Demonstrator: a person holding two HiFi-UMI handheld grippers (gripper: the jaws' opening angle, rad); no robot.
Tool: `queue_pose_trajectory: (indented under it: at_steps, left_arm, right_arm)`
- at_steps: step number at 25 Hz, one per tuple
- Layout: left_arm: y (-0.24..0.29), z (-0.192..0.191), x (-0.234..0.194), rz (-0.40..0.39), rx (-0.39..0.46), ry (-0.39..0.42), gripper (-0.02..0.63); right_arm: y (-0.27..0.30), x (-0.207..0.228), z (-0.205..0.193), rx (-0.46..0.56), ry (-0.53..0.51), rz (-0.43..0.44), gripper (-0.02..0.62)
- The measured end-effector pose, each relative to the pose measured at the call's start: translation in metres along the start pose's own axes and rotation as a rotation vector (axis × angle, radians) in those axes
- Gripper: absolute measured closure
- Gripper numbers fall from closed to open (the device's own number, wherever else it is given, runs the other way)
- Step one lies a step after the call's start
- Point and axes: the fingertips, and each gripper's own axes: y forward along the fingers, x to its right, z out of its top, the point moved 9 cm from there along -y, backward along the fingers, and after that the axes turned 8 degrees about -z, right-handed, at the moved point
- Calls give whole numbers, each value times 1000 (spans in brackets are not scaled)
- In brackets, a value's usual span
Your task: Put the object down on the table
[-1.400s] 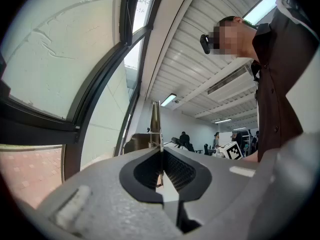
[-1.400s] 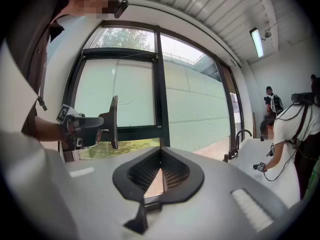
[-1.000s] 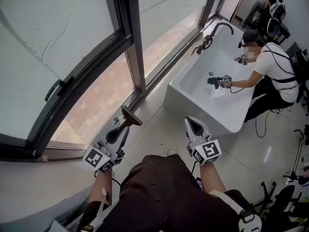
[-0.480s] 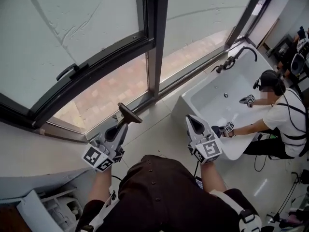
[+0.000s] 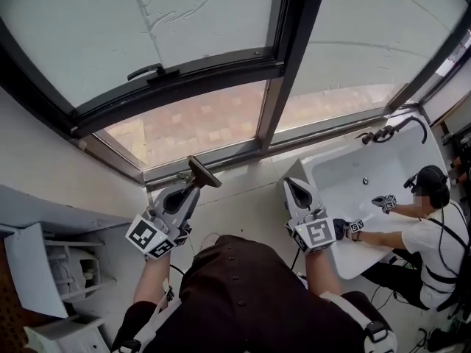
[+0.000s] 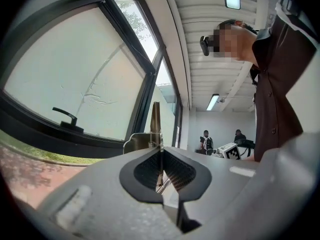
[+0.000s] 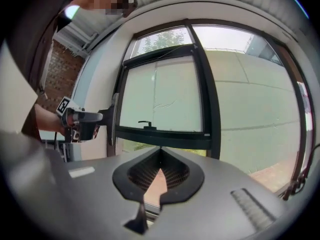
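Swung toward the window [image 5: 184, 127], tool not yet down
Left gripper [image 5: 190, 190] stays clamped on the tool [image 5: 203, 173], which juts past its tips; right gripper [image 5: 294, 189] is closed, empty. The sink [image 5: 346, 190] has slid right; no table lies below the jaws.

Pale floor [image 5: 246, 206] — a white tub [image 5: 333, 176] stands on it; a person [image 5: 425, 247] crouches beside.

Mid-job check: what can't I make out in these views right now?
- Table: in no view.
- Flat-headed tool: handle hidden inside the shut left gripper, head view; edge-on in left gripper view.
- White unit: cut off by head view's lower left edge.
- Floor underfoot: hidden by the person's dark garment, head view.
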Motion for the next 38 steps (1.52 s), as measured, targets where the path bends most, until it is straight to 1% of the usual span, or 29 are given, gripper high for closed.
queue_pose_trajectory:
  at_steps: [1,4,7,9,12,15,18,22,26,33,38]
  left_arm:
    - [-3,-1,7,22,6,-1,603]
    - [-20,-4,25,97,13,-3,603]
    - [-44,-5,38,202,22,-2,603]
    - [-60,-2,45,269,31,10,603]
    - [-87,0,55,350,44,28,603]
    - [-113,-1,59,408,46,35,603]
    - [-137,3,64,450,61,41,603]
    - [-176,23,65,513,74,82,603]
    - [-212,36,75,606,109,130,603]
    - [-290,39,108,787,106,148,603]
    - [-328,41,125,880,128,163,603]
  right_arm:
    - [1,-3,1,4,-25,26,589]
    - [14,-17,0,18,-41,117,589]
    - [33,-37,-5,23,-70,184,589]
    - [47,-51,-6,9,-47,235,589]
    - [61,-73,-7,31,12,334,589]
    - [70,-90,-14,32,14,407,589]
    - [82,-107,-15,-8,33,452,589]
    - [99,-154,-3,18,44,538,589]
    - [117,-201,5,36,21,644,589]
    - [134,-279,14,38,8,782,589]
    - [133,-322,14,32,-13,879,589]
